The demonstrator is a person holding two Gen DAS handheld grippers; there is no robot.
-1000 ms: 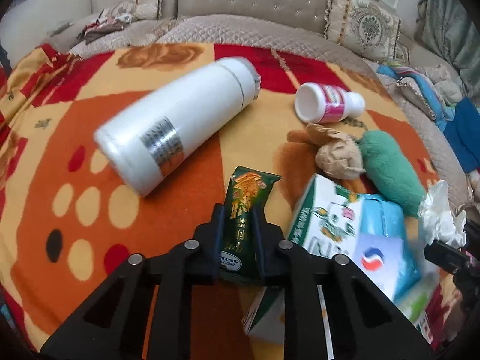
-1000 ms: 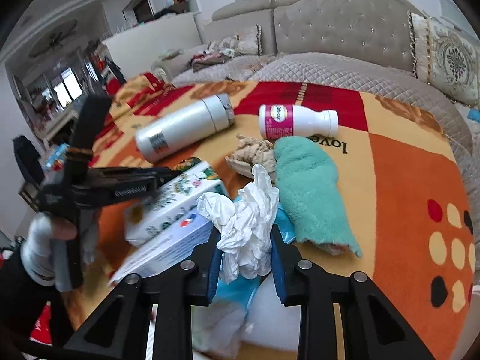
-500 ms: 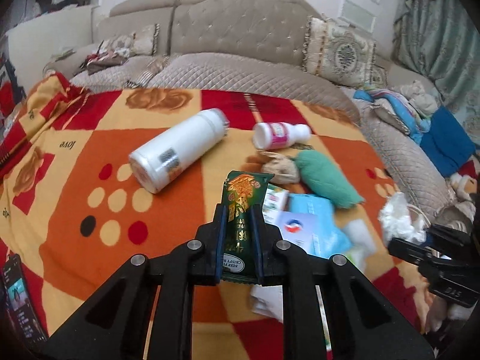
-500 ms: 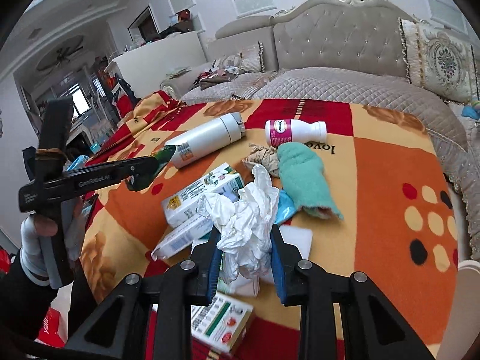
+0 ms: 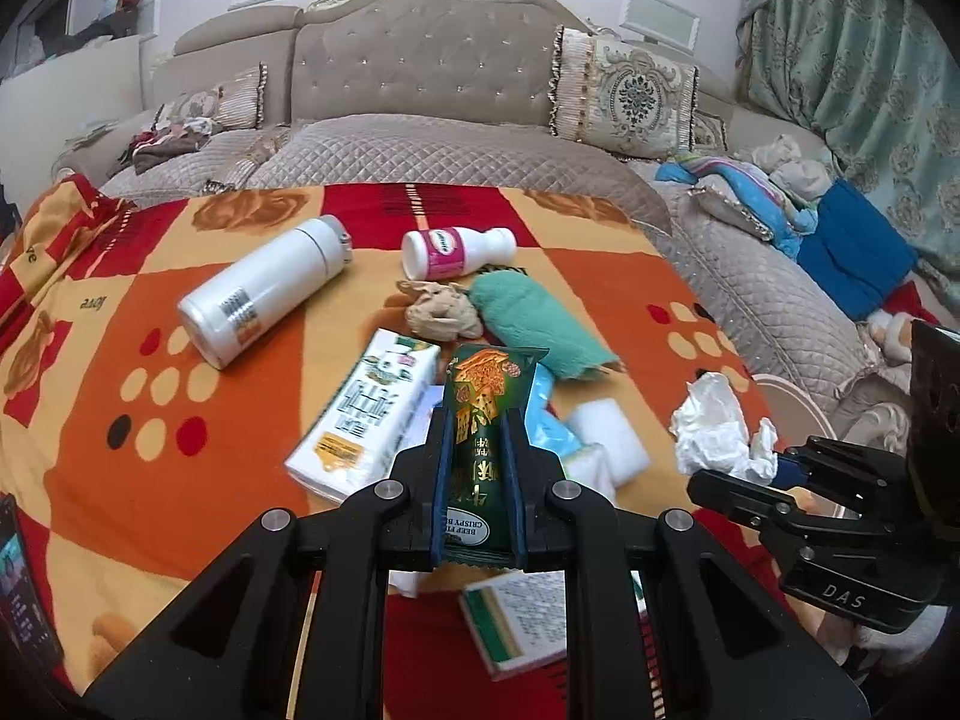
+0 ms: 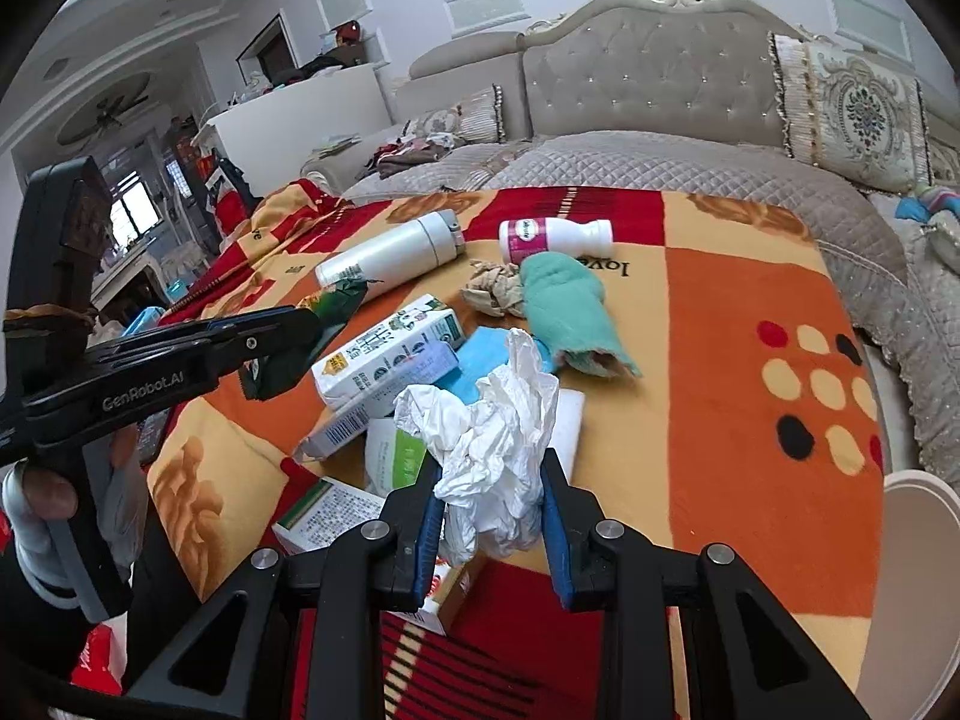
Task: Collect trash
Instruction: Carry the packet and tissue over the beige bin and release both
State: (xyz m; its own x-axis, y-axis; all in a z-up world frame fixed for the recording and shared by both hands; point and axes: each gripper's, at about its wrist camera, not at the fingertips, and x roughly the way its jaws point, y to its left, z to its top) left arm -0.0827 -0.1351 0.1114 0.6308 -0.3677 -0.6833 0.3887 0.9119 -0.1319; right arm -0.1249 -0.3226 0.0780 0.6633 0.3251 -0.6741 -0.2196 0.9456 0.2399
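My left gripper (image 5: 477, 426) is shut on a green snack wrapper (image 5: 483, 420) and holds it above the patterned blanket (image 5: 180, 468). My right gripper (image 6: 492, 468) is shut on a crumpled white tissue (image 6: 492, 426), also lifted; the tissue also shows at the right of the left wrist view (image 5: 717, 426). On the blanket lie a milk carton (image 5: 366, 414), a crumpled brown paper (image 5: 441, 312), a pink-labelled white bottle (image 5: 450, 249), a white thermos (image 5: 258, 294) and small boxes (image 5: 522, 612).
A teal cloth (image 5: 534, 324) lies beside the brown paper. A beige tufted sofa (image 5: 432, 78) with cushions runs behind and to the right. A phone (image 5: 18, 594) lies at the blanket's left edge. A white round rim (image 6: 918, 516) shows at lower right.
Both grippers have lifted up and back from the blanket with the wrapper and the tissue held; the items on the blanket look smaller and farther away.
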